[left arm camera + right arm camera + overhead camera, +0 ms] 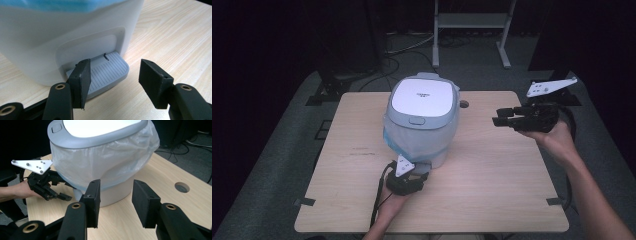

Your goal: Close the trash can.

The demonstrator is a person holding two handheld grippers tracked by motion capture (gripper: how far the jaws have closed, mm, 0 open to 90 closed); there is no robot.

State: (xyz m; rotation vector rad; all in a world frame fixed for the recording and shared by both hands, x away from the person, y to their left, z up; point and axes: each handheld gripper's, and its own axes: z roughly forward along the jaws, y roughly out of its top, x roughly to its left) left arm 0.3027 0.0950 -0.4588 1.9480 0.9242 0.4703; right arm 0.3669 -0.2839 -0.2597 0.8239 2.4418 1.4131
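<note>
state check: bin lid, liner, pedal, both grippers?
Bin lid: shut.
Liner: fitted, folded over the rim under the lid.
Pedal: up, not pressed; nothing touching it.
Left gripper: open, jaws either side of the pedal.
Right gripper: open, empty, off to the bin's right.

Light falls from above onto the table (492, 195), and the room around it sinks into black. Glare bleaches the bin lid (424, 96). Close up, the jaws look soft, and the table grain stays crisp.
</note>
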